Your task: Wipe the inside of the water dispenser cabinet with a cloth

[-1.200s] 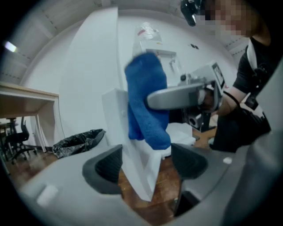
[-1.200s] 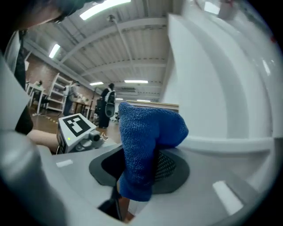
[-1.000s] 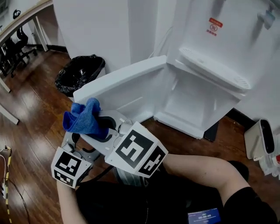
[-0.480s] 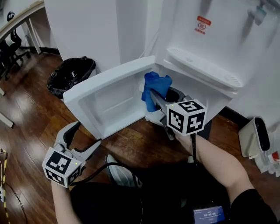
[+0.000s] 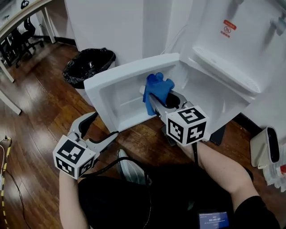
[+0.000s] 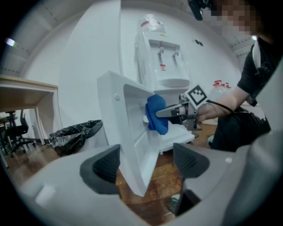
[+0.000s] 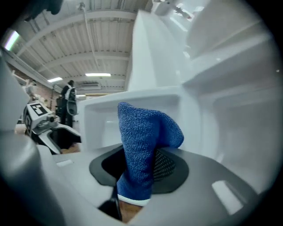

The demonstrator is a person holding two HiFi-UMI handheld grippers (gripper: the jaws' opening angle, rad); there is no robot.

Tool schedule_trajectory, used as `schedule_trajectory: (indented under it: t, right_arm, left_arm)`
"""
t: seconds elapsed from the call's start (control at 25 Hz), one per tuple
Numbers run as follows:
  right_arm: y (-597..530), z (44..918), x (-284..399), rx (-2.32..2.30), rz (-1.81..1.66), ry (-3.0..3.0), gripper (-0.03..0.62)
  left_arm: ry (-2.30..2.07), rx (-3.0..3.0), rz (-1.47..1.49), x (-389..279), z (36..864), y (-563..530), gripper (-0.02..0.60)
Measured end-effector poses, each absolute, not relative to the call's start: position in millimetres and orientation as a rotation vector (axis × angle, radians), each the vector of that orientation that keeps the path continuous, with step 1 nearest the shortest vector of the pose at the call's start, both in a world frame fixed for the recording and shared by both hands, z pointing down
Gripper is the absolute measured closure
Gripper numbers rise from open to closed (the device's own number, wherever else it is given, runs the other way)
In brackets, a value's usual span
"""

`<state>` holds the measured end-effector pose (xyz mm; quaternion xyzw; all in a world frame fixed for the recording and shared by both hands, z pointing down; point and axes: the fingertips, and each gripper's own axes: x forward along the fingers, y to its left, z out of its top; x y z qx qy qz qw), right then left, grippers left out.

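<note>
1. Left gripper (image 5: 103, 126) sat low at the left with its jaws wide apart and empty; they had just been opening.
2. Right gripper (image 5: 157, 99) reached forward, jaws clamped on the cloth (image 5: 156, 86).
3. Right forearm (image 5: 220, 166) was stretched out, bare.

Floor: dark, glossy wood planks (image 5: 40, 112) run under me and off to my left.
Wall: a plain white wall (image 5: 107, 22) on the far side, with a dark skirting board (image 5: 67, 41) at its foot.
Bin: a black-bagged bin (image 5: 89, 65) stands near that wall, far left.
Desk: a pale-topped desk (image 5: 22, 13) in my far left corner, with black office chairs (image 5: 27, 30) beside it.
Ceiling: a ribbed ceiling (image 7: 88, 48) with lit strip lamps (image 7: 98, 75), seen in my right gripper view.
</note>
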<state>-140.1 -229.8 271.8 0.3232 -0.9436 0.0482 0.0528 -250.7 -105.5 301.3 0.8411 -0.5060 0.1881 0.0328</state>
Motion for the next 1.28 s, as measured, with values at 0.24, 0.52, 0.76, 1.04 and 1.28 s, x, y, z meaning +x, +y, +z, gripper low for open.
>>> schedule_trajectory:
  t: [0.24,0.52,0.76,1.04,1.28]
  right_arm:
    - [-126,246,-243,0.415,-0.018,-3.04,0.451]
    - [-107,284,-282,0.248,-0.071,-2.935,0.45]
    - [-200,318,-216,0.738,0.079,-2.821,0.45]
    - [-276,314,-110,1.371,-0.036,-2.724,0.454]
    - [-224,318,-190,1.133,-0.168,-2.822,0.45]
  left_arm:
    - [-1.593,2.61,0.7,-255,306,-105,0.204]
    - [-1.572,2.608,0.674,-253,307,-104,0.166]
    - [-1.572,2.617,0.686,-253,307,-105,0.161]
    - [-1.552,2.601,0.649,-250,306,-104,0.161]
    - [-1.554,2.591,0.586,-249,304,-104,0.161]
